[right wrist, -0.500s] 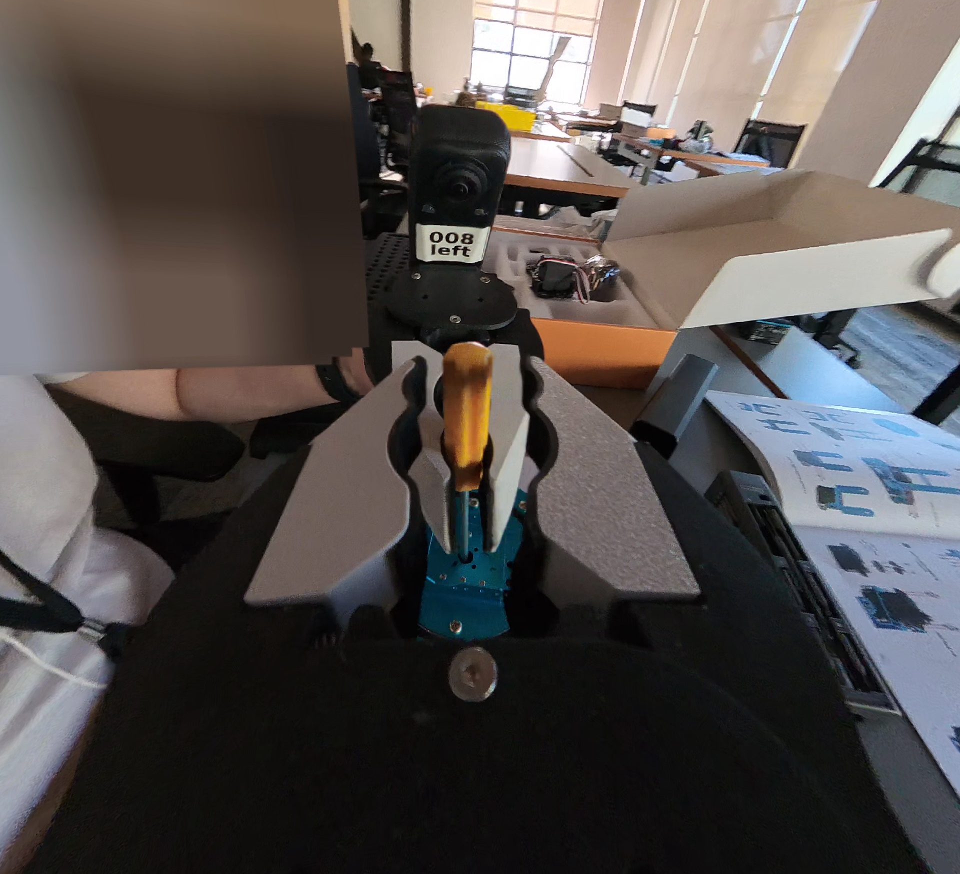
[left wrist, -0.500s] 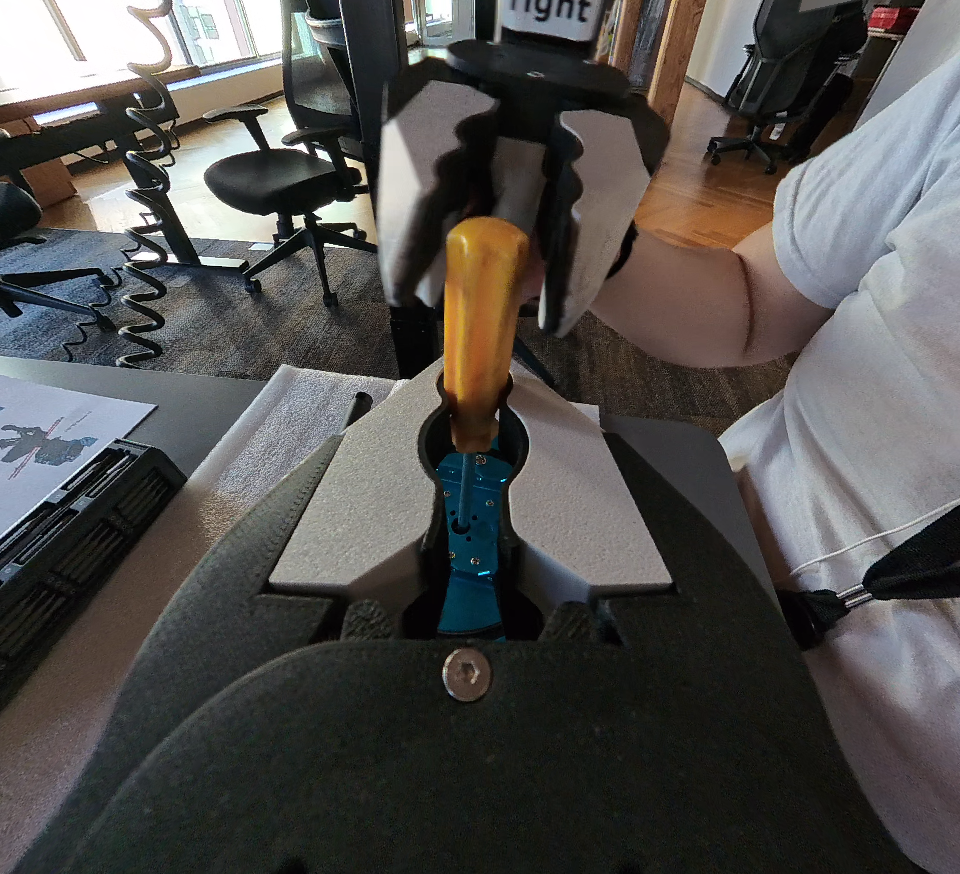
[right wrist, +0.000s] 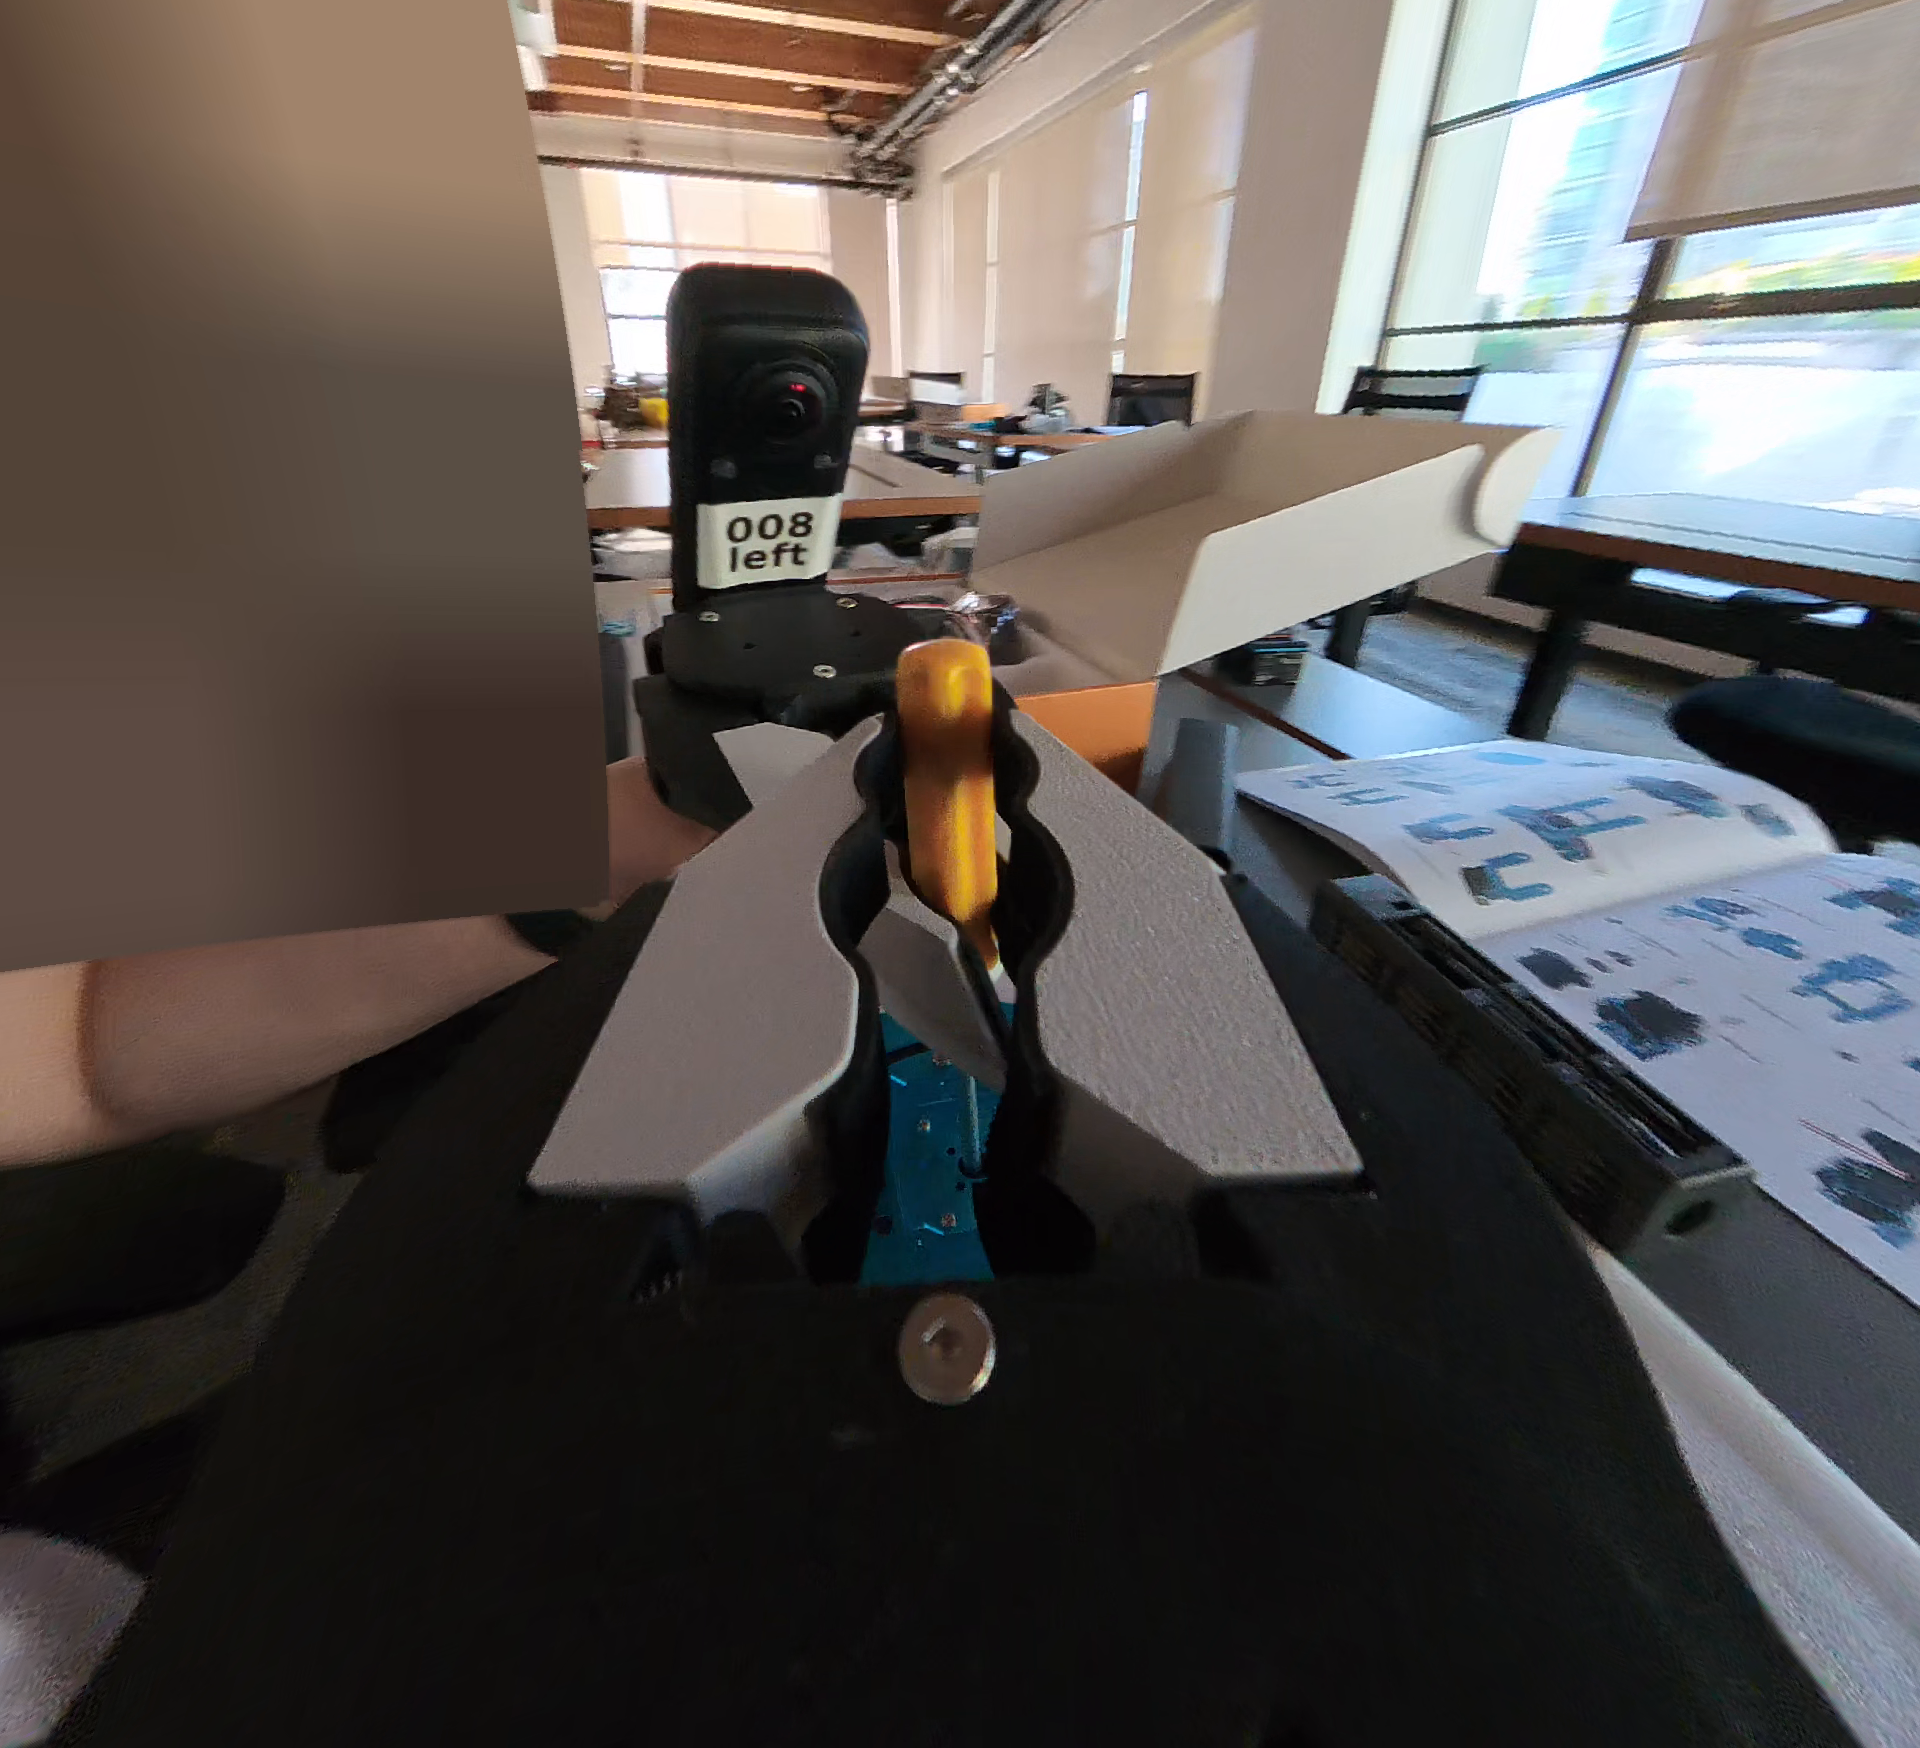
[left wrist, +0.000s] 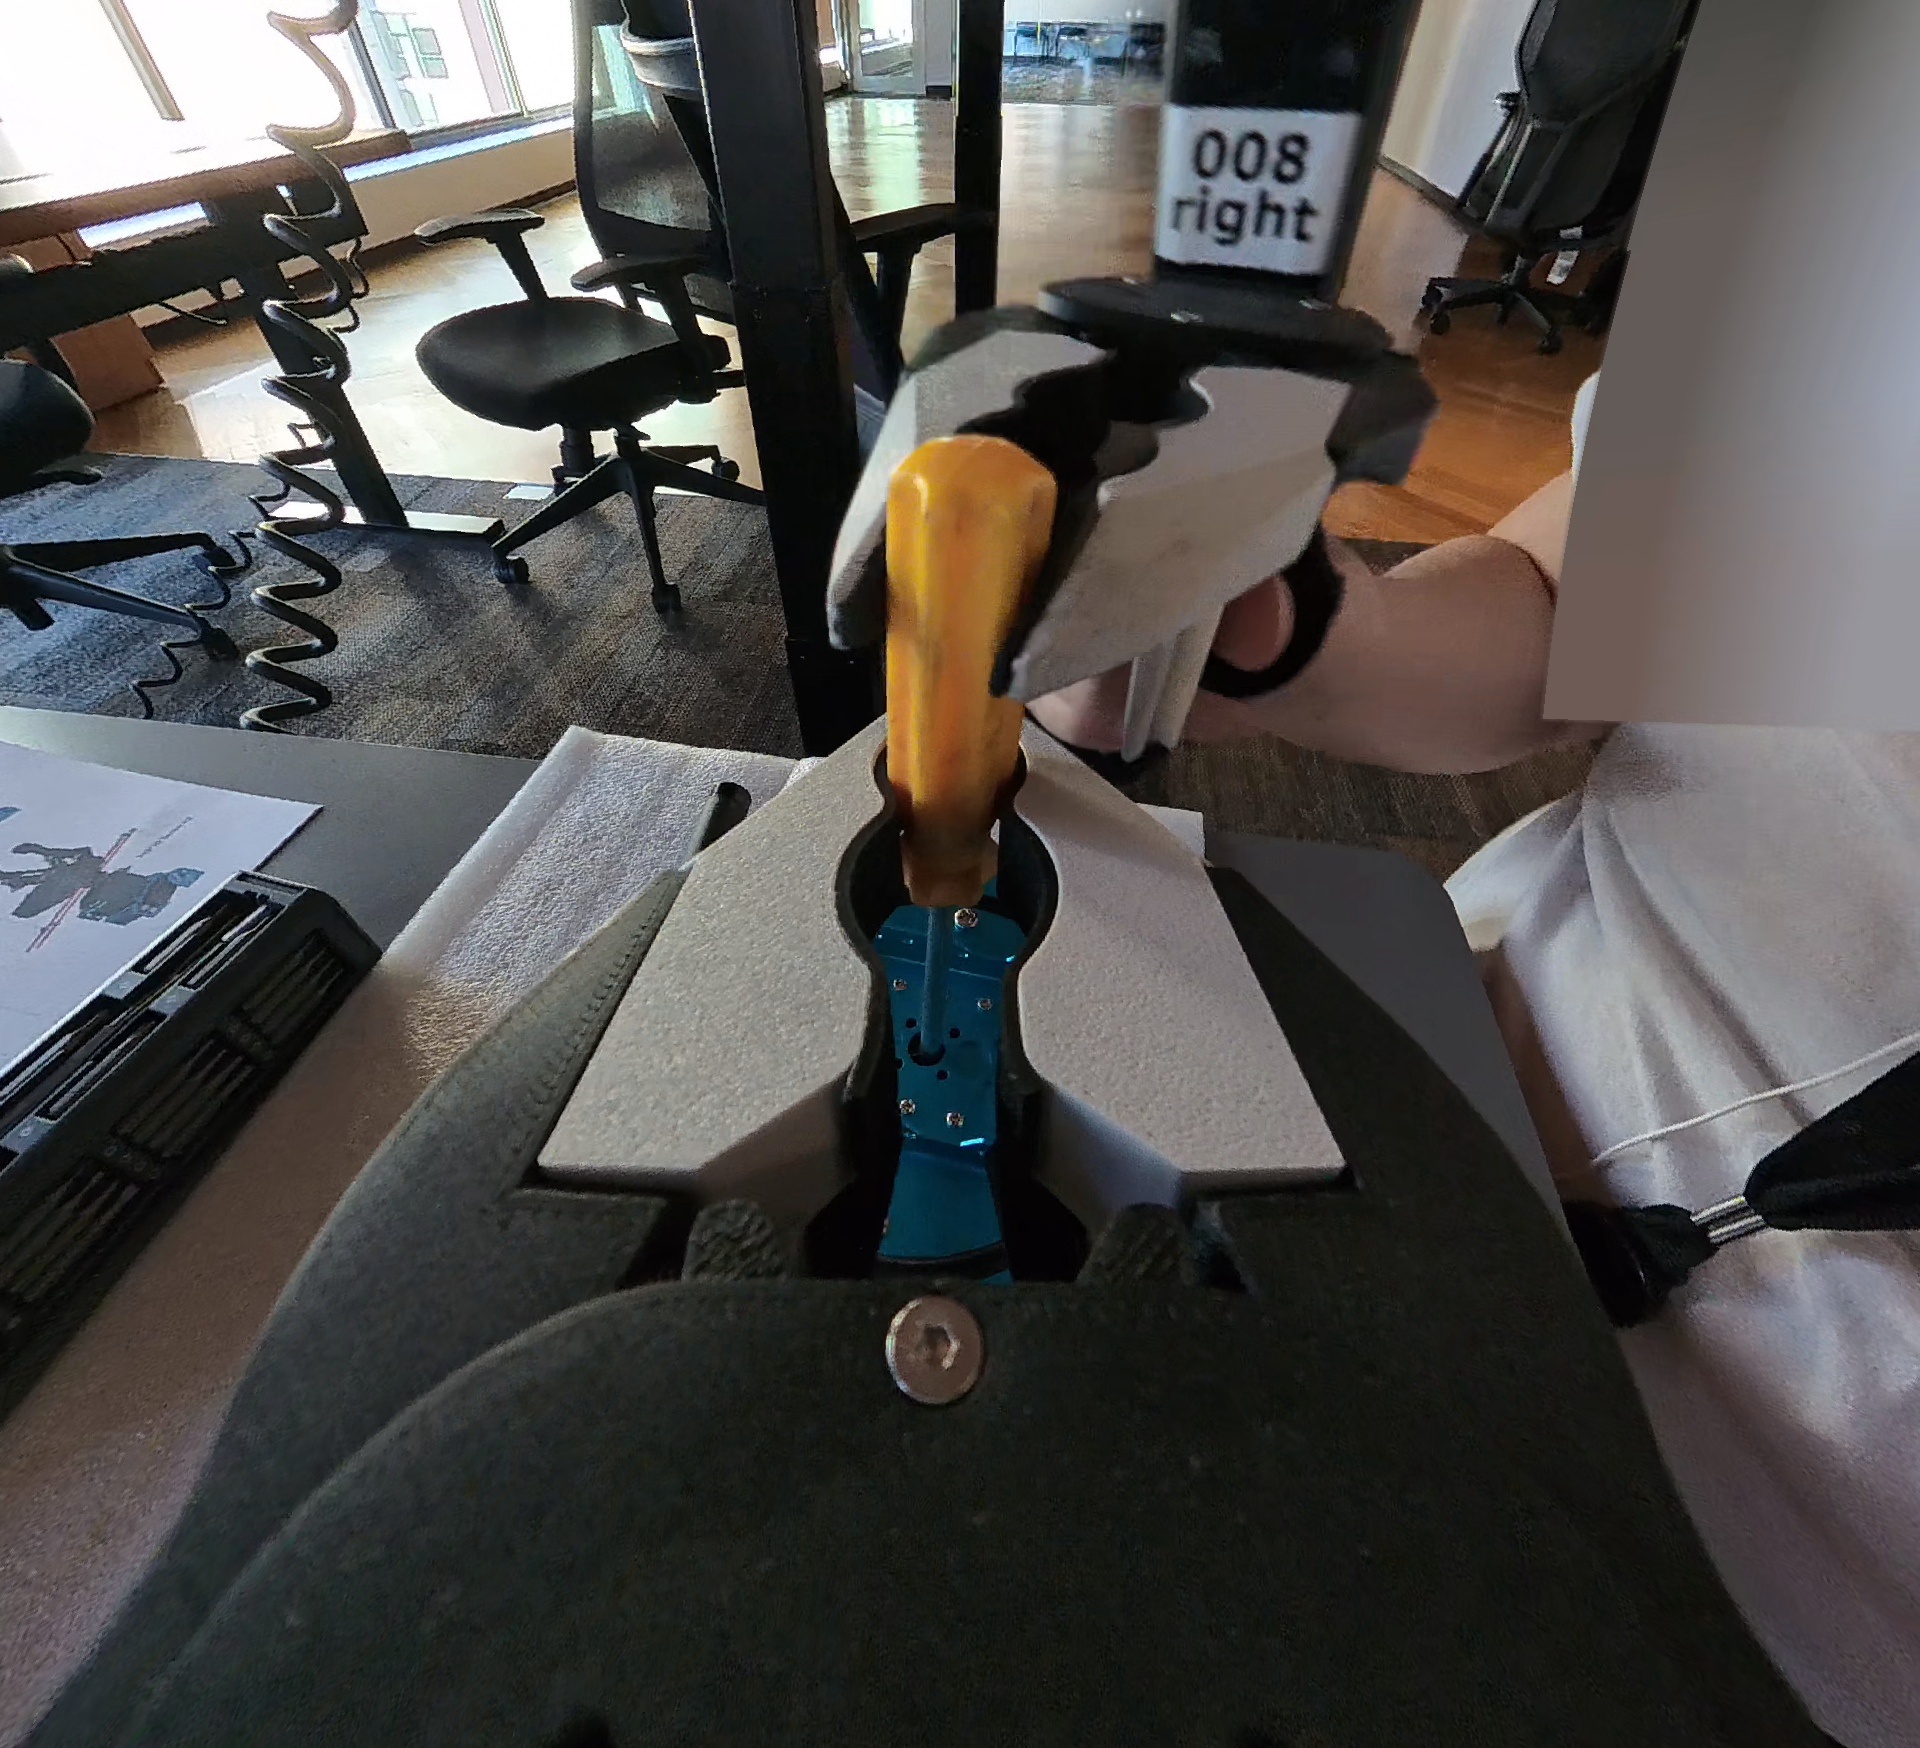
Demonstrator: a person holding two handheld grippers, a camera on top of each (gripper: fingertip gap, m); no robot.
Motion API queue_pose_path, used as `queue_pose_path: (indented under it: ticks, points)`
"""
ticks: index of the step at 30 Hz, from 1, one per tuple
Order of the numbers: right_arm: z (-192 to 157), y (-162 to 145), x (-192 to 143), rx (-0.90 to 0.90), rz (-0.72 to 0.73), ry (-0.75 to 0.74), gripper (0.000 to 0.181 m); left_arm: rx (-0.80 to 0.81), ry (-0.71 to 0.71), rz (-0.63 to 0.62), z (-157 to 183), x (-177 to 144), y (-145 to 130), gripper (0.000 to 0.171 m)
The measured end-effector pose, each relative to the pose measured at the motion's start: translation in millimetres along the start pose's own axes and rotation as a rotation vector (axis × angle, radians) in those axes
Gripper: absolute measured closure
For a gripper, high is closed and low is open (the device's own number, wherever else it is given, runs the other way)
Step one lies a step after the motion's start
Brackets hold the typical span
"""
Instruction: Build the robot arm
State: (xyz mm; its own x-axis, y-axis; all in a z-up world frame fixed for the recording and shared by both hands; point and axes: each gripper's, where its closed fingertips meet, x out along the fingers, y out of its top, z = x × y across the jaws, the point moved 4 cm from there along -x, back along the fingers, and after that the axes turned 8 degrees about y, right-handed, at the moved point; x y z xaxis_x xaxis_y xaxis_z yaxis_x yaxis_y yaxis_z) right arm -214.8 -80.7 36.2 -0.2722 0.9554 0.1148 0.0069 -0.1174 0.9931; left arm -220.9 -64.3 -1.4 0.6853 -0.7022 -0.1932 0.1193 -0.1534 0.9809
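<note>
Left claw (left wrist: 940,1002) clenched on a blue metal part (left wrist: 940,1054), pinched edge-on between its grey fingers (left wrist: 727,1002) & held just above the surface (left wrist: 156,1283). Right claw (right wrist: 945,877) is grasping the screwdriver (left wrist: 961,659) by its orange handle, fingers wrapped round the upper half; seen from the left claw's camera it comes in tilted from the upper right.

Everything placed off the blue part now: the screwdriver stands nearly upright on it, thin shaft running down to one of the holes in its face, tip looks seated there. Small screw heads dot the part around that spot. Behind the part, white foam sheet (left wrist: 623,825) on the surface. To its left, black bit case (left wrist: 156,1054) w/ rows of bits, then a printed instruction sheet (left wrist: 104,836). From the right claw's camera, open booklet (right wrist: 1662,919) lies right of the part, open white cardboard box (right wrist: 1247,503) w/ orange base beyond it.

Doing this well, imo: keep the shaft square to the part's face, press down along the axis so the tip doesn't cam out, left claw stays rigid vs. the twist. Small turns, regrip as needed.
</note>
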Motion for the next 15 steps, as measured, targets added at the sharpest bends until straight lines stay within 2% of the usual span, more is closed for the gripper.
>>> queue_pose_path:
  ticks: [2,3,6,9,13,15]
  points:
    - [-1,0,1,-0.040,-0.023,-0.021,0.166,0.004,0.003,-0.001,0,-1,0,0.162]
    - [-1,2,1,-0.055,-0.041,0.017,0.166,0.004,0.004,-0.001,0,-1,0,0.162]
    - [0,7,2,-0.026,-0.077,0.293,0.149,0.001,0.001,0.003,1,-2,-1,0.162]
    - [8,7,1,0.008,-0.130,0.558,0.147,0.003,-0.006,-0.001,1,-2,-1,0.162]
    - [16,8,2,0.072,-0.158,0.795,0.161,0.009,-0.013,-0.007,2,1,0,0.161]
    - [18,7,2,0.106,-0.174,0.852,0.164,0.010,-0.010,-0.008,2,2,0,0.161]
